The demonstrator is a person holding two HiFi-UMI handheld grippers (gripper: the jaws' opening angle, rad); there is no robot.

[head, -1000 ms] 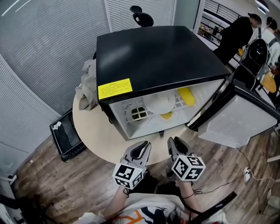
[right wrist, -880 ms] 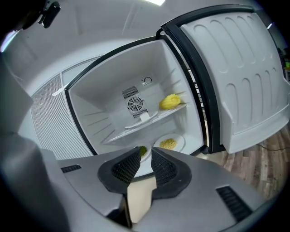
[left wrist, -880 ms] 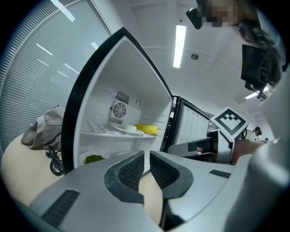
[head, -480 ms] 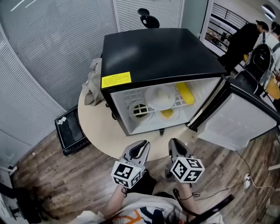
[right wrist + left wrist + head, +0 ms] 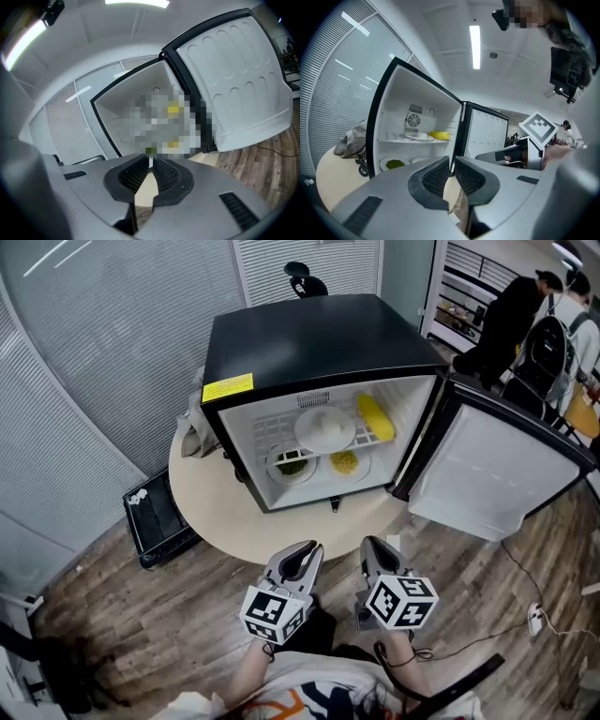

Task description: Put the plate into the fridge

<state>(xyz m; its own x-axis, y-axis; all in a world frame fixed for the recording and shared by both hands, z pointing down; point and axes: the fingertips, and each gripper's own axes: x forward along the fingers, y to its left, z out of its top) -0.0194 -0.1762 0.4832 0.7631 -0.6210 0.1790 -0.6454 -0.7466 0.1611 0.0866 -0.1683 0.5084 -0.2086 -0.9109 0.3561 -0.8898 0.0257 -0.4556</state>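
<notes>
Black on the outside and white within, the mini fridge (image 5: 309, 343) stands on a round beige bench (image 5: 234, 521) with its door (image 5: 497, 474) swung wide to the right. The white plate (image 5: 324, 429) already sits inside the fridge, on the wire shelf near the middle of the upper compartment. A yellow corn cob (image 5: 374, 416) lies on the same shelf, just right of the plate. Below the shelf, on the fridge floor, are 2 dishes: 1 with green food (image 5: 292, 465) at the left and 1 with yellow food (image 5: 346, 462) at the right.

Both grippers are held in front of the fridge, off the near edge of the bench and well apart from the open compartment. The left gripper (image 5: 302, 554) points toward the fridge with its fingers (image 5: 438, 176) closed tip to tip, holding nothing. The right gripper (image 5: 375, 545) is just beside it; its fingers (image 5: 166, 173) have just been closing and now meet, with nothing between them.

A crumpled grey cloth (image 5: 195, 423) rests on the bench against the fridge's left side. A black box (image 5: 159, 517) lies on the wood floor left of the fridge, beside the bench. Behind the fridge is an office chair (image 5: 305, 279), and 2 people (image 5: 511, 320) stand beyond the fridge's right rear corner.
</notes>
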